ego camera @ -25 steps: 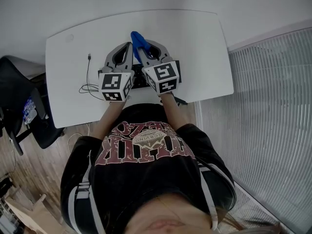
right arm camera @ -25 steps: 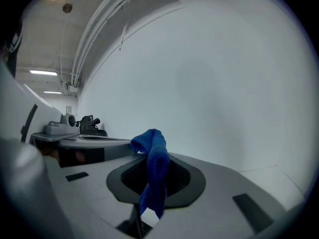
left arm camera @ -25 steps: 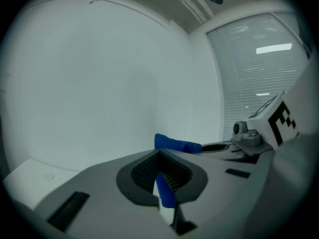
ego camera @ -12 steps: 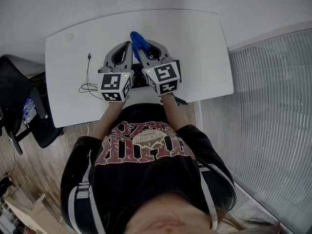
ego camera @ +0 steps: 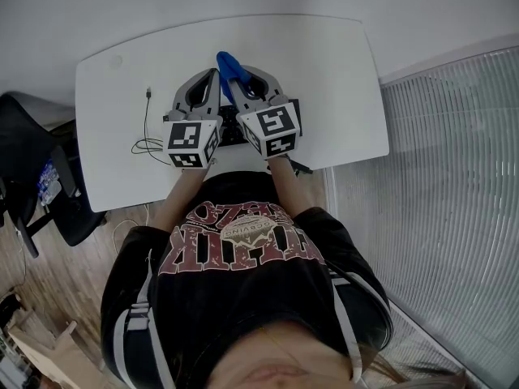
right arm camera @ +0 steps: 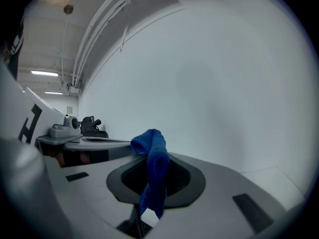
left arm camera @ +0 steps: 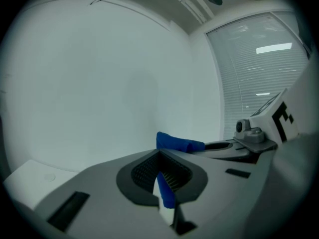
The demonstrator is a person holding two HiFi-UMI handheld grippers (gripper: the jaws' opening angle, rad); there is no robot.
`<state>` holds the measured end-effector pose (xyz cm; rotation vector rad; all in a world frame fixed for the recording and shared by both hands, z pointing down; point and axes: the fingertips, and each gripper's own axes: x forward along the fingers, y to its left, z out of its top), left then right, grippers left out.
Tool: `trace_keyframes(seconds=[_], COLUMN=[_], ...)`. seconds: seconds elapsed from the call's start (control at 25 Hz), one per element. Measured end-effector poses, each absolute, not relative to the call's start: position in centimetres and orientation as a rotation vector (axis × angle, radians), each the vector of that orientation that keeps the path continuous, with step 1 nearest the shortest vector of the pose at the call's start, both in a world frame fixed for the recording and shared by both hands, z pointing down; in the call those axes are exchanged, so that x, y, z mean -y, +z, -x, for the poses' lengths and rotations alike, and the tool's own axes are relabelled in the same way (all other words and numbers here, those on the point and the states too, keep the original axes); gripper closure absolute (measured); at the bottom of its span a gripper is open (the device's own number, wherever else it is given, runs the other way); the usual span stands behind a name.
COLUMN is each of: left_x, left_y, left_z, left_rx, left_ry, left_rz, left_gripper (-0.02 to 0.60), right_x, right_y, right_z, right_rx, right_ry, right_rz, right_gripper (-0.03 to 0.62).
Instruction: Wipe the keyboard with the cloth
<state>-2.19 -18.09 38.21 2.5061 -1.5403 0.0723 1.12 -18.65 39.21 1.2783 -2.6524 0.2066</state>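
Note:
A blue cloth (ego camera: 230, 66) stands up between the tips of both grippers above the middle of the white table (ego camera: 324, 71). My right gripper (ego camera: 244, 80) is shut on it; in the right gripper view the cloth (right arm camera: 155, 183) drapes over the tips and hangs down through the jaws of the right gripper (right arm camera: 149, 159). My left gripper (ego camera: 214, 78) lies close beside it, and in its own view the left gripper (left arm camera: 160, 173) is shut with a thin blue strip of cloth (left arm camera: 167, 193) between the pads. The black keyboard (ego camera: 230, 128) lies under both grippers, mostly hidden.
A thin black cable (ego camera: 147, 128) runs over the table's left part. A dark office chair (ego camera: 32, 177) stands left of the table. Ribbed blinds (ego camera: 438, 201) fill the right side. The person's torso is against the table's front edge.

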Motion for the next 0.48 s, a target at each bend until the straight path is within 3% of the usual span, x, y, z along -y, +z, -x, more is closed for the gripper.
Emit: trace_keyframes(seconds=[0.48], left_x=[17.92], left_y=[38.64], left_z=[2.35], left_rx=[1.538], left_ry=[0.086], left_rz=[-2.505], left_gripper=[0.552], right_x=[18.43], right_y=[39.44], right_z=[-0.95], right_rx=[2.651], right_ry=[0.207], right_rz=[-1.268], right_gripper=[0.530])
